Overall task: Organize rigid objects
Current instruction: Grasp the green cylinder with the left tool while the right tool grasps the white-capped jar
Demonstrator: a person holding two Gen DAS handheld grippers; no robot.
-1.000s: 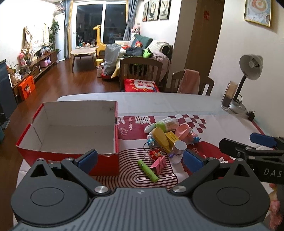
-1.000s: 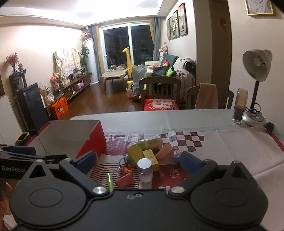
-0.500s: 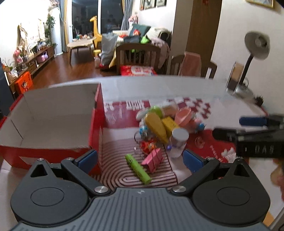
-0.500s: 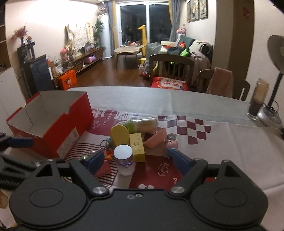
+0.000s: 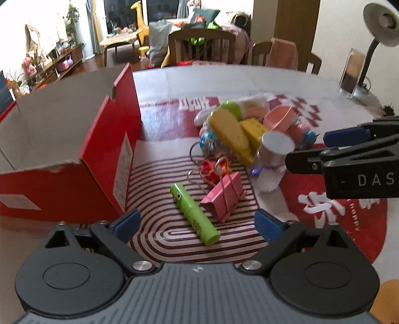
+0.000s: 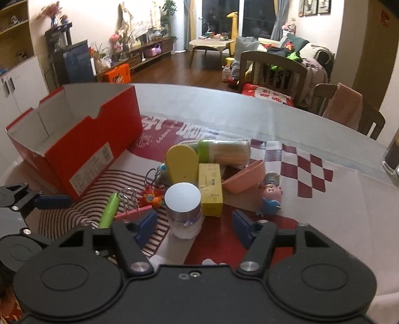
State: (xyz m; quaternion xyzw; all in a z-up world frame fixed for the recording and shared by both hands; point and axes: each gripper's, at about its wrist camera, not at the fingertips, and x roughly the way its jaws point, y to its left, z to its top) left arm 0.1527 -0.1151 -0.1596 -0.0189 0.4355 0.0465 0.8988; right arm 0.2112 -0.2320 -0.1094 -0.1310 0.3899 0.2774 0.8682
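A pile of small items lies on the red-and-white table mat. My left gripper (image 5: 197, 224) hangs low over a green tube (image 5: 194, 214), which lies between its wide jaws; they are closing and the pads are clear of it. A pink binder clip (image 5: 223, 197) lies just right of the tube. My right gripper (image 6: 194, 224) has a white jar with a silver lid (image 6: 183, 209) between its jaws, which are closing with gaps on both sides. An open red shoe box (image 5: 62, 189) (image 6: 99, 139) stands to the left, nothing visible inside.
Behind the jar lie a yellow oblong case (image 6: 182, 164), a yellow box (image 6: 210, 189), a pink bowl (image 6: 245, 177), a green-lidded toothpick jar (image 6: 224, 152), a pig figure (image 6: 271, 197) and key rings. A desk lamp (image 5: 379, 17) and glass jar (image 5: 351, 72) stand far right; chairs (image 6: 274, 69) beyond.
Both grippers have sunk toward the pile. The right jaws have narrowed around the silver-lidded jar. The left gripper has come down over the green tube, its jaws slightly narrower.
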